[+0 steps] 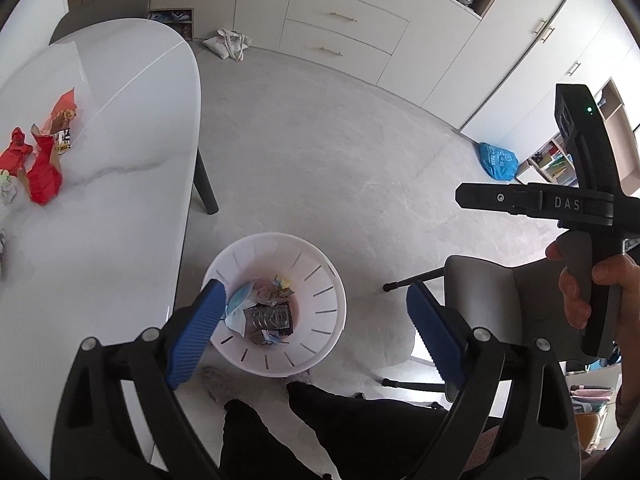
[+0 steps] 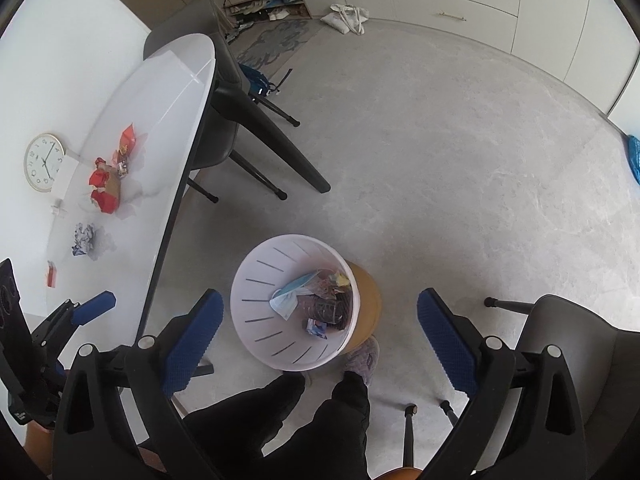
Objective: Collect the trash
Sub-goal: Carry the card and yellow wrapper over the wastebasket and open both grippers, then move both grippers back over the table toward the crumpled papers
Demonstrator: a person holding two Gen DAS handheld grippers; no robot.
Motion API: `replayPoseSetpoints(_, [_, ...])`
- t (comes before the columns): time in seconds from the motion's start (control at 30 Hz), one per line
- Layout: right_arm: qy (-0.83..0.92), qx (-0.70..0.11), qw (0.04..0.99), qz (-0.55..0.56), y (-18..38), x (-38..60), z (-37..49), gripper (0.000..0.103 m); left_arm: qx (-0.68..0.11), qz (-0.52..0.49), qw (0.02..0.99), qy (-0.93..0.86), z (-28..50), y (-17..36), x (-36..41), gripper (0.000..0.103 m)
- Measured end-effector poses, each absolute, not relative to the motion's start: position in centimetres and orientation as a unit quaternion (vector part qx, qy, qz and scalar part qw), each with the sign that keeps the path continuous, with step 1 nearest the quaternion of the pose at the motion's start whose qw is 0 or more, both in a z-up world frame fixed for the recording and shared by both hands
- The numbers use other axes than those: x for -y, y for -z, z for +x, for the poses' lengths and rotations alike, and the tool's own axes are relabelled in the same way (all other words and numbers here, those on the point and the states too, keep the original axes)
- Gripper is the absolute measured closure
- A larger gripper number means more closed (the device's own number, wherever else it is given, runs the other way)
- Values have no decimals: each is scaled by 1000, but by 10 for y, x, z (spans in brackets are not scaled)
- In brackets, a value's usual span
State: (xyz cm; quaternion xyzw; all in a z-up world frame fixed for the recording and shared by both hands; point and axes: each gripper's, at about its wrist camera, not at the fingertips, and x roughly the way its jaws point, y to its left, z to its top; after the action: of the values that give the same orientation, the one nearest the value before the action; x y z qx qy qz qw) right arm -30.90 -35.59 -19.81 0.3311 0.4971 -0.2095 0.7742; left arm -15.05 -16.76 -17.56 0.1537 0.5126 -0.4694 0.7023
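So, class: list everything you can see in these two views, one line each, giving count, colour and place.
Bin: one, white, on floor beside table, holding face mask and wrappers.
Table: one, white, at left.
Red wrappers: several, on table.
Crumpled paper: one, white-blue, on table.
Clock: one, white, by the table's far edge.
Chairs: two, grey.
Tote bag: one, white, on floor.
Plastic bag: one, blue, on floor.
Cabinets: cream, far wall.
Left gripper: open, empty, above bin.
Right gripper: open, empty, above bin.
Legs: black trousers.

Blue bag (image 2: 634, 158) cut off at the right edge.
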Motion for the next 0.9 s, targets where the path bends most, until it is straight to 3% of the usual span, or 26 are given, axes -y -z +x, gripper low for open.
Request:
replayPoseSetpoints(0.3, [188, -489, 799, 297, 172, 335, -281, 6, -503, 127, 743, 423, -119, 154, 137, 13])
replayPoseSetpoints(0.9, [52, -459, 869, 175, 108, 192, -121, 3, -477, 66, 844, 234, 21, 128, -70, 11])
